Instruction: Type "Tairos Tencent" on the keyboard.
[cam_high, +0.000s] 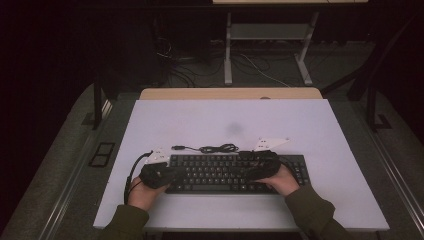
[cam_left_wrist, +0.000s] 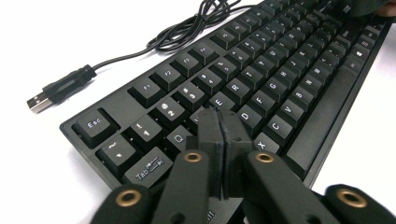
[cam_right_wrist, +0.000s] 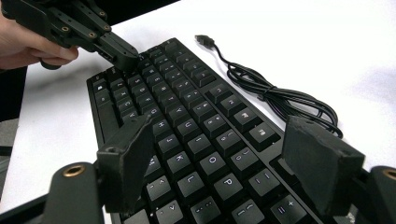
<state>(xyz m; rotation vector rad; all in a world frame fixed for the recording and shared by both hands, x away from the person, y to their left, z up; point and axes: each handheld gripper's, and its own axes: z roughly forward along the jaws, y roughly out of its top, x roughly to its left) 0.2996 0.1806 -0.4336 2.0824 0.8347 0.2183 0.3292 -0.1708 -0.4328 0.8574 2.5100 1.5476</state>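
Surface (cam_high: 200, 125): we work on a white surface; its far half is bare apart from a faint smudge, and everything in play sits toward 6 o'clock in the high view.
Keyboard (cam_high: 225, 172): black, flat, its long axis running 9 o'clock to 3 o'clock across the surface, spanning the gap between our 2 hands.
Cable (cam_high: 215, 148): the keyboard's lead lies bundled just beyond its far edge, at 12 o'clock from the keys.
Plug (cam_left_wrist: 44, 95): the USB plug lies loose on the surface, connected to nothing.
Right claw (cam_right_wrist: 224, 168): its jaws stand wide apart with nothing between them; it hovers over the right letter block, the O, P and L keys showing below the gap.
Left claw (cam_left_wrist: 219, 140): its jaws are pressed together and hold nothing, forming 1 blunt tip over the left letter block, just short of the E and D keys (cam_left_wrist: 233, 107).
Key relation: from the left claw tip the keys lie directly ahead and below, toward 12 o'clock in the left gripper view, and we cannot tell whether the tip touches a keycap.
Nearer hand: we judge the left the likelier to press a key, since its closed tip suits 1 keycap while the right claw's spread would straddle several.
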